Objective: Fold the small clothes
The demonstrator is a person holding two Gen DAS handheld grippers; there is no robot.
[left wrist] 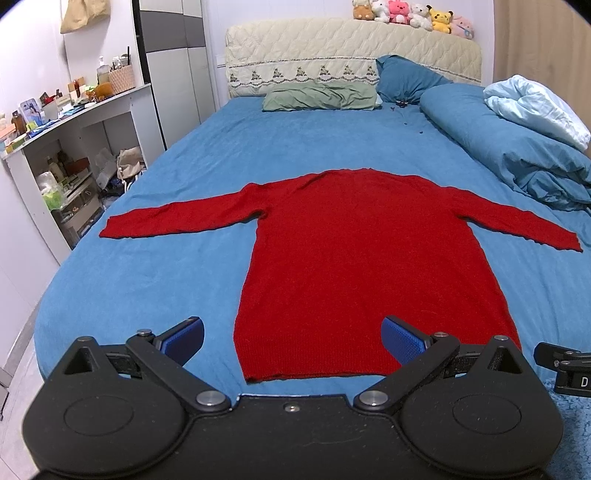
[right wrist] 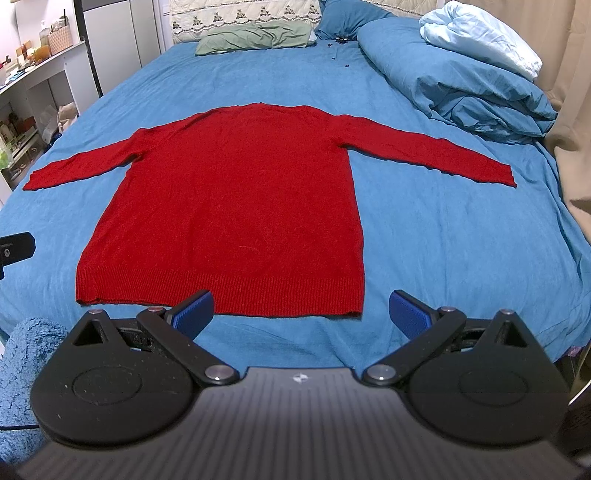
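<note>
A red sweater [left wrist: 354,266] lies flat, sleeves spread, mid-frame on the blue bed [left wrist: 147,266], while the left gripper [left wrist: 293,341] and right gripper [right wrist: 301,314] at bottom hold their jaws wide open, gripping nothing.

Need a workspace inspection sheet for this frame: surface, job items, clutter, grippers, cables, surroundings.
Surface: bed with blue sheet, mostly smooth.
Job's things: red sweater lying flat, both sleeves spread outward, hem nearest the grippers; not yet folded.
Clutter: green pillow, blue pillow, bunched blue duvet at the far right; small dark bits on the sheet near the pillows.
Grippers: left gripper open, holding nothing, near the hem; right gripper open, holding nothing, at the hem's right corner.
Cables: nothing seen.
Surroundings: quilted headboard with plush toys on top; cluttered white shelf unit left of the bed.
</note>
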